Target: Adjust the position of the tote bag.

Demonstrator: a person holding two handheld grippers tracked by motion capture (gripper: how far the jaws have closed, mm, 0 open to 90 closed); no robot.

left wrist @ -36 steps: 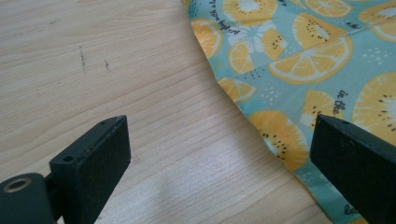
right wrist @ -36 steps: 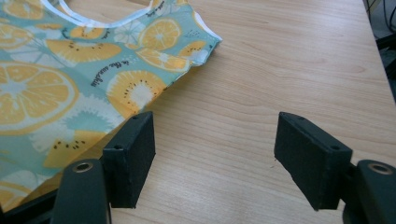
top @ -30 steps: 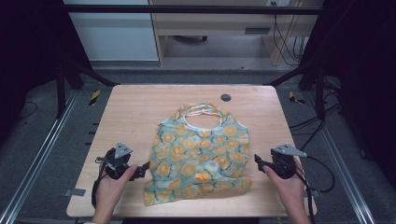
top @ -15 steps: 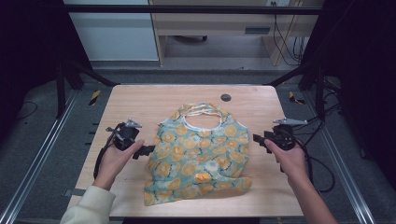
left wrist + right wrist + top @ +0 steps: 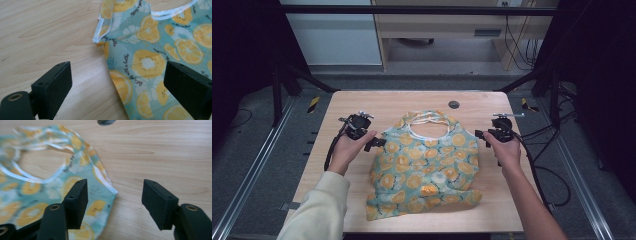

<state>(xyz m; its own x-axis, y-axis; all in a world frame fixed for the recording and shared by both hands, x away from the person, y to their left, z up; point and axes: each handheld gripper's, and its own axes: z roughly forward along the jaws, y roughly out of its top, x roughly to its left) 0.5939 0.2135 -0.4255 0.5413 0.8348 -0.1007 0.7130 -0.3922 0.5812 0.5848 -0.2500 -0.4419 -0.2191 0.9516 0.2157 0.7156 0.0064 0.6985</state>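
Note:
A teal garment (image 5: 427,160) printed with orange citrus slices lies flat on the wooden table (image 5: 362,102), its white-trimmed neck opening at the far end. My left gripper (image 5: 375,145) is at the garment's left edge near the shoulder. In the left gripper view its jaws stand wide open over that edge of the cloth (image 5: 150,62), not pressing it. My right gripper (image 5: 480,134) is at the right shoulder corner. Its jaws have just been opening and stand open, with the cloth's corner (image 5: 100,195) lying beneath them beside the left jaw, not gripped.
A dark round plug (image 5: 454,104) sits in the tabletop beyond the neck opening and shows as (image 5: 106,122) in the right gripper view. Cables (image 5: 542,170) trail off the table's right side. Metal frame rails run along both sides.
Both hands have moved away from me along the garment's sides, from near its lower part up to shoulder level. The garment has not moved.

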